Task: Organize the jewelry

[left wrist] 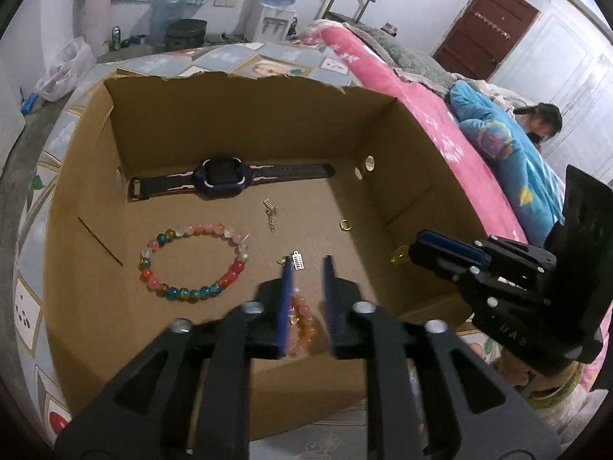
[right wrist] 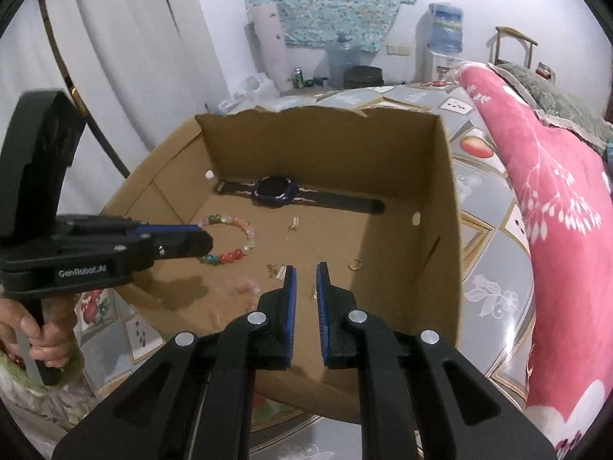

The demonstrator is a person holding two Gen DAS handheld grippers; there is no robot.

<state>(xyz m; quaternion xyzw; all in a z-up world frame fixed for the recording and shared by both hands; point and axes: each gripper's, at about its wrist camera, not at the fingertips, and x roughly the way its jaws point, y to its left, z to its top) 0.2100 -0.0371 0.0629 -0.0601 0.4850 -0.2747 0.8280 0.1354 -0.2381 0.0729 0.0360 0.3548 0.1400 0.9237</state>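
While the left gripper [left wrist: 306, 264] hovers with jaws parted and empty over the orange bead bracelet [left wrist: 302, 322] on the cardboard box [left wrist: 237, 115] floor, the nearly clenched, empty right gripper [right wrist: 305, 272] could scatter the small charm [left wrist: 298, 260] nearby.

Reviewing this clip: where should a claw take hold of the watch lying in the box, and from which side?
Grip the watch by its bare strap beside the case, coming straight down from above. It lies flat, stretched along the cardboard box's far wall, so that wall probably blocks any sideways approach.
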